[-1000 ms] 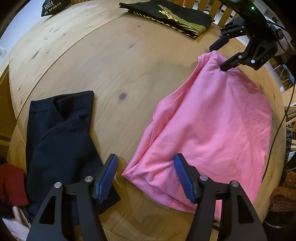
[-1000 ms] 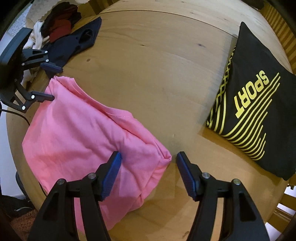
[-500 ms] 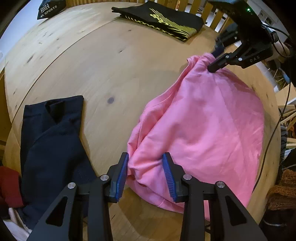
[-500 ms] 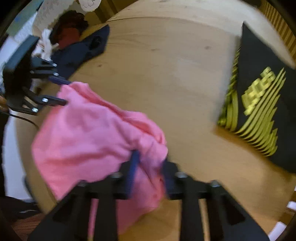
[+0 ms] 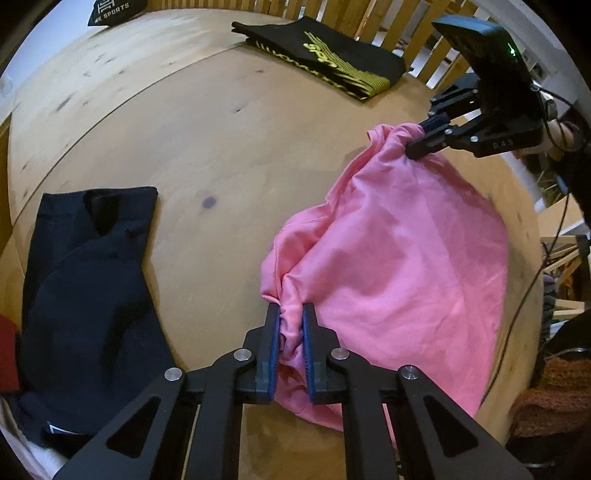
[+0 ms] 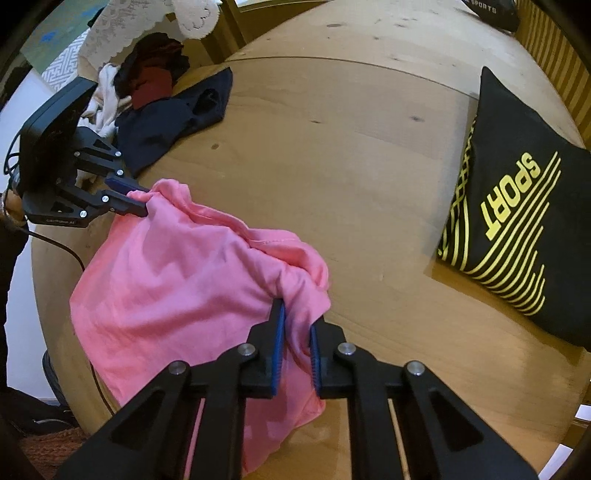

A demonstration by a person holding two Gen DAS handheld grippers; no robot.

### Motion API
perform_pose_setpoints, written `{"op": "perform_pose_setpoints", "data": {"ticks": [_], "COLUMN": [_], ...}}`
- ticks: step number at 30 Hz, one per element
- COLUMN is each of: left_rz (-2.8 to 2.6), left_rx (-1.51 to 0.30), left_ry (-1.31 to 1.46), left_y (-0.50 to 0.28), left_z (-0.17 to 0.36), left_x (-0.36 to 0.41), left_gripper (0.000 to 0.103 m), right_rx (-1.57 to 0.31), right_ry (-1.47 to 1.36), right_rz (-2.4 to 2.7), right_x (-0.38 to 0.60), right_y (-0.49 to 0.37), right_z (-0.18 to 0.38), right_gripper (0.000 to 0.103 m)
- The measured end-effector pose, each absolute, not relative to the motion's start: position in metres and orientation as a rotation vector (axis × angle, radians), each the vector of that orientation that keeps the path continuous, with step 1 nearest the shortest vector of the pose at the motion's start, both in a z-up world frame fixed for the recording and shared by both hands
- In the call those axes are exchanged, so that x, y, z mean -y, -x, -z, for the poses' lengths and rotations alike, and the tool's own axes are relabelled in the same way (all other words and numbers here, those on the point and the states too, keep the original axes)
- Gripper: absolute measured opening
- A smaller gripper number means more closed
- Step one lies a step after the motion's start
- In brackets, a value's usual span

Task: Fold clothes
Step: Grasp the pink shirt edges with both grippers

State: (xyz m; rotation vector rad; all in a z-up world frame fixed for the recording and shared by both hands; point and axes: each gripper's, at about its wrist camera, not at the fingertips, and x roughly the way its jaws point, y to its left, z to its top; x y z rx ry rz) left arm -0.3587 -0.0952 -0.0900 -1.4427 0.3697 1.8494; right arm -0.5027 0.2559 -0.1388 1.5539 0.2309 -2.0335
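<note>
A pink garment (image 5: 399, 266) lies on the round wooden table (image 5: 221, 147), bunched at two corners. In the left wrist view my left gripper (image 5: 290, 310) has its jaws closing, and the blue pads pinch a gathered fold at the garment's near corner. The right gripper (image 5: 417, 140) grips the far corner there. From the right wrist camera, the pink garment (image 6: 177, 280) runs from my right gripper (image 6: 297, 314), whose jaws are closing with cloth pressed between the pads, over to the left gripper (image 6: 142, 201).
A folded black shirt with yellow "SPORT" print (image 6: 517, 229) lies on the table's far side (image 5: 321, 55). A dark navy garment (image 5: 85, 280) lies flat on the left. A pile of loose clothes (image 6: 147, 77) sits off the table's edge. Wooden slats (image 5: 369, 18) stand behind.
Both grippers went from wide open to pinched on the pink garment's corners. My left gripper moved in onto the cloth. The fabric has gathered and lifted at both ends.
</note>
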Motion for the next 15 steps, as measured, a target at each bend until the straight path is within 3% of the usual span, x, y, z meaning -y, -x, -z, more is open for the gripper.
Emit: {"op": "perform_pose_setpoints", "data": {"ticks": [10,15], "left_rz": [-1.984,-1.985], "left_rx": [-0.374,-0.372], "left_ry": [1.298,1.366], "left_y": [0.364,0.362], "left_z": [0.013,0.037], "left_x": [0.105,0.094], "left_gripper": [0.01,0.01], "right_rx": [-0.28,-0.299], "right_ry": [-1.403,-1.448], "right_rz": [2.196,2.196], "right_x": [-0.252,-0.255], "right_y": [0.512,0.521], "right_z": [0.078,0.079], "right_gripper": [0.011,0.011]}}
